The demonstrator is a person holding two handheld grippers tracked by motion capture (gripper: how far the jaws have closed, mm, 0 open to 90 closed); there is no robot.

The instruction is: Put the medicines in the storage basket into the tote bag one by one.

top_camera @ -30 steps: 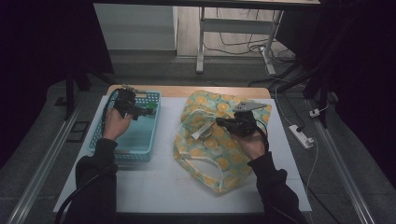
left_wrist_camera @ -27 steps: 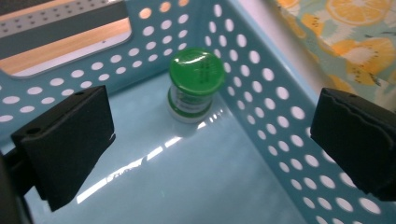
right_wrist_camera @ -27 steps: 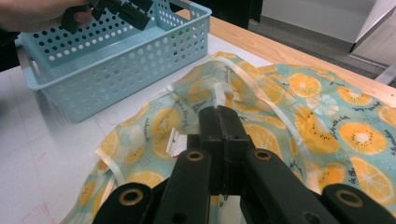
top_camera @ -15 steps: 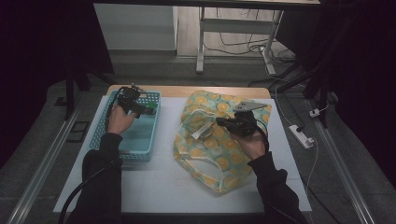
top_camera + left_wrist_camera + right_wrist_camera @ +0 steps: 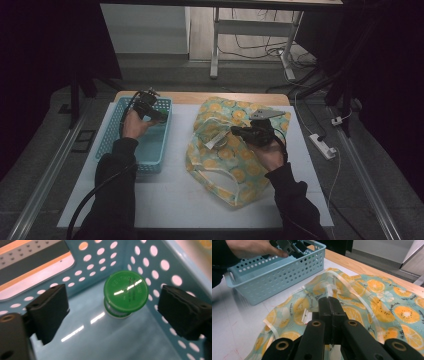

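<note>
Inside the basket (image 5: pixel 116 131), the left gripper (image 5: pixel 113 307) has sunk, its open jaws closing around the green-capped jar (image 5: pixel 125 293).

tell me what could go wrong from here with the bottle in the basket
1. The green-capped bottle stands between the open left tongs but off centre, nearer the right pad; as they have just been closing, it may tip.
2. It sits close to the basket wall, so a pad could catch the wall.
3. The shut right tongs rest over the bag and may snag it.
</note>
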